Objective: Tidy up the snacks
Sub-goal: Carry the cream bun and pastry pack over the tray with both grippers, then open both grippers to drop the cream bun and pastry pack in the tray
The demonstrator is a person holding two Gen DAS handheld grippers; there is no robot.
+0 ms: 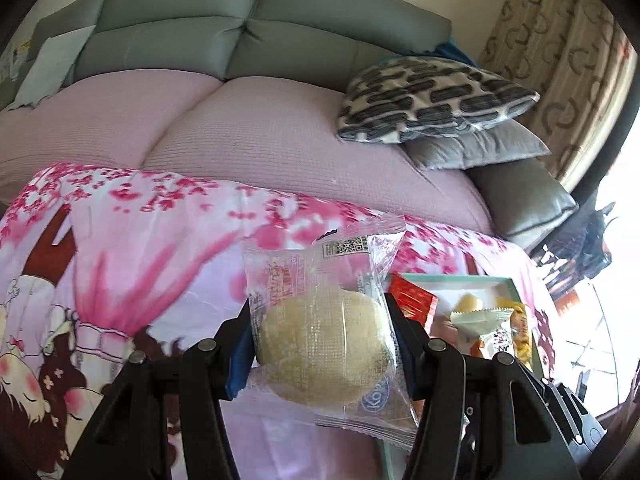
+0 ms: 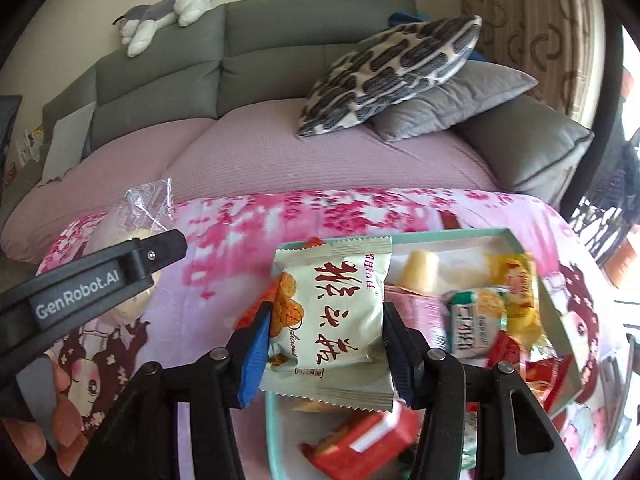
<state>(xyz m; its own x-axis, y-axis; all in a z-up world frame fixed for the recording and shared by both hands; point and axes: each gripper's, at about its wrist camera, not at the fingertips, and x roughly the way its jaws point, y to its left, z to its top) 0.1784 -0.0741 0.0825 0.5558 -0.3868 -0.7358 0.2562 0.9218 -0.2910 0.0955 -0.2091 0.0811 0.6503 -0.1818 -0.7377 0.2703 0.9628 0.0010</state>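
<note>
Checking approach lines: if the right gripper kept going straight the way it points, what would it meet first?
The right gripper, shut on the white snack packet, points down into the teal box; it would probably meet the loose snacks inside first, though depth is unclear.

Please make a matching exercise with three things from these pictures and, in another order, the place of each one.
Things:
1. clear-wrapped bun
2. white snack packet
3. patterned cushion

Places:
A. on the grey cushion
B. in the left gripper
C. in the right gripper, above the teal box

Pairs: 1-B, 2-C, 3-A
</note>
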